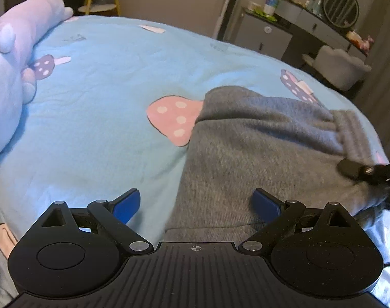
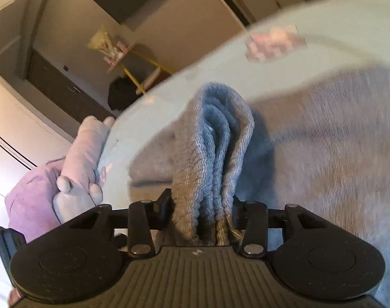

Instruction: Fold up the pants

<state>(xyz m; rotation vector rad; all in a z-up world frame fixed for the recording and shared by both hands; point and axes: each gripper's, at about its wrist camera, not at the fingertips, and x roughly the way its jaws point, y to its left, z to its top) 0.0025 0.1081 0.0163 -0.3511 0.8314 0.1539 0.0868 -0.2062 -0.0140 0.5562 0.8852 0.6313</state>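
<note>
One view only: claw-pinched pants (image 2: 215, 154).

You are in a home bedroom: ahead of your left hand-held gripper (image 1: 196, 206) spreads a bed (image 1: 105, 97) in a blue mushroom-print sheet, a plush toy (image 1: 12, 59) to its left, a dressing table (image 1: 320, 29) with round mirror (image 1: 340, 7) beyond.
</note>
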